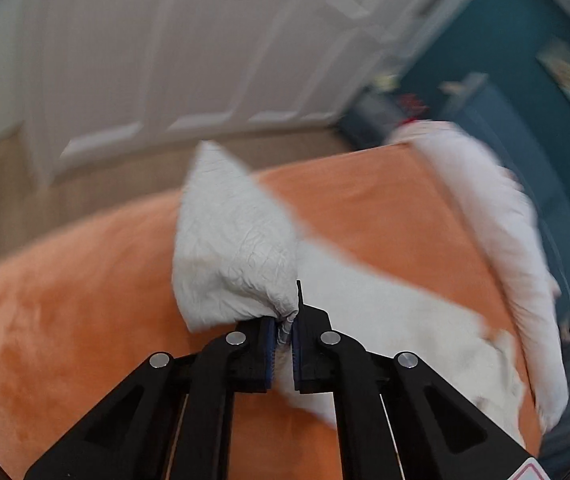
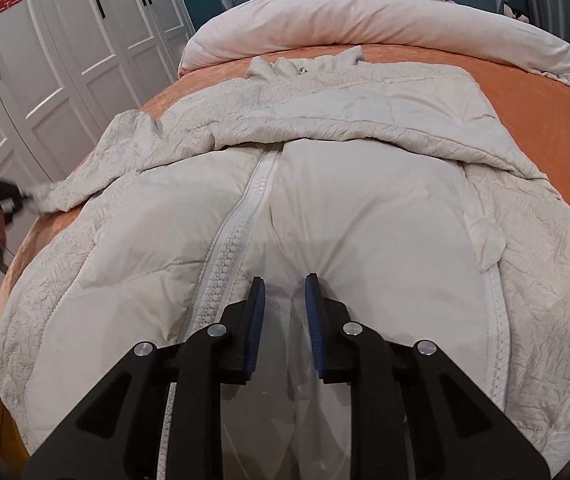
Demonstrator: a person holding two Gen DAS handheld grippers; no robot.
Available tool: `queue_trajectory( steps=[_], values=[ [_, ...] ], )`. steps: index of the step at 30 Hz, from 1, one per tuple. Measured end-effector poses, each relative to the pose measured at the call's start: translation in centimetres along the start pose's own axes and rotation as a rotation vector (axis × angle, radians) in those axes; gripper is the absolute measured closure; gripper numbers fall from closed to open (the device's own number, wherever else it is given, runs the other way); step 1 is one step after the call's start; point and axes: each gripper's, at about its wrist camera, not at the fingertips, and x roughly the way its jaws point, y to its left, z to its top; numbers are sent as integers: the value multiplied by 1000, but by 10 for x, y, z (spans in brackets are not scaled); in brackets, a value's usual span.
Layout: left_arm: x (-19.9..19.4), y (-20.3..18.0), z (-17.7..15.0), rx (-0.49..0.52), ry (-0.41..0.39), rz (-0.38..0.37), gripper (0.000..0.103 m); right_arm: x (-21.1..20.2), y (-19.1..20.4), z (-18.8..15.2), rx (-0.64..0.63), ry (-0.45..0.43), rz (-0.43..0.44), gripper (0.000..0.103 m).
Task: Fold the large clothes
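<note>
Left claw (image 1: 283,334) clamped on sleeve (image 1: 233,248); right claw (image 2: 285,312) apart over jacket (image 2: 365,208).

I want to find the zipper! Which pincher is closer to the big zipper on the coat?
Right. The right gripper hovers just beside the zipper; the left gripper pinches the sleeve off at the bed's edge.

A: What is the coat (image 2: 325,208) made of?
B: Cream padded cloth, smooth and faintly sheened on the quilted panels, finely crinkled along the borders and sleeve (image 1: 237,248). Its zip (image 2: 229,248) looks like chunky matt plastic.
A: And under it?
B: An orange bedspread (image 2: 545,120) with a soft, velvety nap, and a pale pink quilt (image 2: 365,16) of matt cloth.
A: The tools?
B: Matt black plastic, bright metal rivets (image 2: 352,328), ribbed blue pads (image 2: 314,320). The wardrobe doors (image 2: 69,56) are smooth painted white
</note>
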Motion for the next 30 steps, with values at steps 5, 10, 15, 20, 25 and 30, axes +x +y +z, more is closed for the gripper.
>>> queue_trajectory(
  steps=[5, 10, 15, 20, 25, 30],
  values=[
    [-76, -161, -21, 329, -111, -241, 101, 0, -6, -3, 26, -10, 31, 83],
    [-99, -315, -115, 537, -24, -502, 100, -3, -12, -5, 55, -20, 70, 82],
    [-45, -376, -256, 651, 233, -502, 84, -6, -19, -6, 91, -31, 142, 72],
    [-12, -355, -317, 664, 409, -437, 78, -18, -27, -5, 132, -55, 204, 59],
    [-27, -314, -262, 601, 292, -399, 60, -39, -41, 10, 154, -96, 161, 49],
    [-2, -254, -197, 507, 181, -217, 58, -42, -56, 60, 180, -133, 96, 33]
  ],
)
